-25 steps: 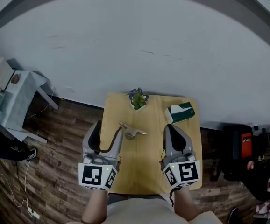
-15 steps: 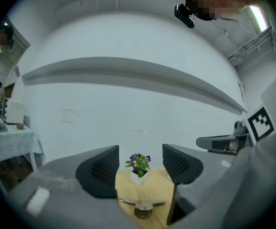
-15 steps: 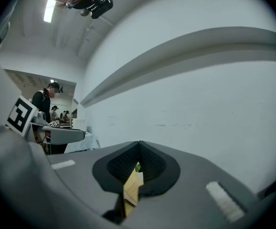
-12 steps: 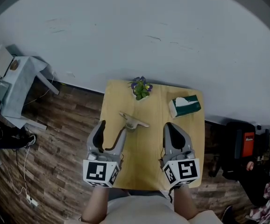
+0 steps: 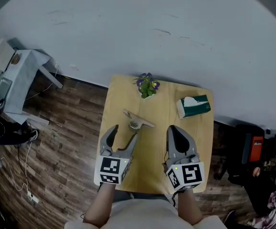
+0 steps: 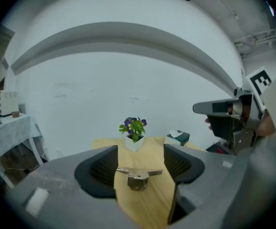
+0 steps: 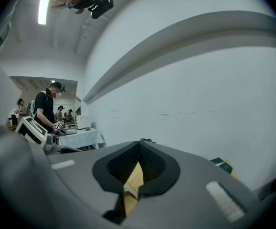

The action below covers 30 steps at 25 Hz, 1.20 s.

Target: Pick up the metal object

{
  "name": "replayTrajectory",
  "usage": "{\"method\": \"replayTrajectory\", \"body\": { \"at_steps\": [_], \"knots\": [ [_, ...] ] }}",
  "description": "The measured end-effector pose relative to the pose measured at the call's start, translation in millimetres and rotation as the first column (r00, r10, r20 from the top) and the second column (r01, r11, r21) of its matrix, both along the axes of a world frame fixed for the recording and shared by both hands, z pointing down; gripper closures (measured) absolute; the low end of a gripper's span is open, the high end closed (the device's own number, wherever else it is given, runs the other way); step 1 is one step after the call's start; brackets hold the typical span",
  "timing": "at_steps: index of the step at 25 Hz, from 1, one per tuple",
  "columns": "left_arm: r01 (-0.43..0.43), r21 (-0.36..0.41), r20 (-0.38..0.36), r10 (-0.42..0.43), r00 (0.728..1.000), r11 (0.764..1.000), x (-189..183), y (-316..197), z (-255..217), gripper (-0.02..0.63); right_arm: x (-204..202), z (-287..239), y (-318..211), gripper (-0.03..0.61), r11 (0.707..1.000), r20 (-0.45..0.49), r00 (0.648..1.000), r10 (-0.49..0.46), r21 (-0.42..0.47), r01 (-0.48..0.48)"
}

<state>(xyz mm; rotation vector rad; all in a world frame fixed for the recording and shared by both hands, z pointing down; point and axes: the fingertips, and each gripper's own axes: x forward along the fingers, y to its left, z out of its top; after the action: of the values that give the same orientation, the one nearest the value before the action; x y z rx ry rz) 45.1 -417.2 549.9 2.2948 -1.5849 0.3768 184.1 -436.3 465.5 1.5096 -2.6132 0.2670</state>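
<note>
The metal object (image 5: 137,122), a small grey block with two flat wings, lies on the wooden table (image 5: 152,161) near its middle. In the left gripper view it (image 6: 137,178) sits straight ahead, framed by the two jaws but beyond their tips. My left gripper (image 5: 122,136) is open just short of it and has just opened a little wider, with nothing between its fingers. My right gripper (image 5: 175,130) hovers over the table's right half, its jaws (image 7: 139,144) shut on nothing. It is also visible at the right of the left gripper view (image 6: 231,120).
A small potted plant (image 5: 147,86) with purple flowers stands at the table's far edge, and a green tissue box (image 5: 194,106) lies at the far right. A white wall runs behind. Wood floor and a side table (image 5: 18,85) lie left; dark bags (image 5: 250,149) lie right.
My left gripper has sunk toward the table and tilted down, now lined up behind the metal object. The right gripper has dropped slightly. The metal object has not moved.
</note>
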Motion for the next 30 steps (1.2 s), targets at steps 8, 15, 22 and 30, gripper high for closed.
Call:
{"method": "replayTrajectory", "body": {
  "at_steps": [8,15,22,30],
  "knots": [
    [-0.062,-0.140,0.041,0.068,0.997,0.988,20,-12,64,0.288,6,21,3,0.577,0.999,-0.009,1.000,-0.008,-0.053,0.008],
    [-0.053,-0.232,0.087,0.075,0.993,0.971,25,-28,107,0.262,21,32,2,0.577,0.996,-0.026,1.000,0.007,-0.084,-0.009],
    [-0.042,-0.305,0.122,0.083,0.989,0.952,28,-40,142,0.250,42,44,-3,0.577,0.993,-0.038,0.998,0.045,-0.109,-0.049],
    [-0.014,-0.352,0.159,0.074,0.984,0.936,32,-51,166,0.250,54,55,-9,0.577,0.989,-0.048,0.997,0.063,-0.131,-0.069]
  ]
}}
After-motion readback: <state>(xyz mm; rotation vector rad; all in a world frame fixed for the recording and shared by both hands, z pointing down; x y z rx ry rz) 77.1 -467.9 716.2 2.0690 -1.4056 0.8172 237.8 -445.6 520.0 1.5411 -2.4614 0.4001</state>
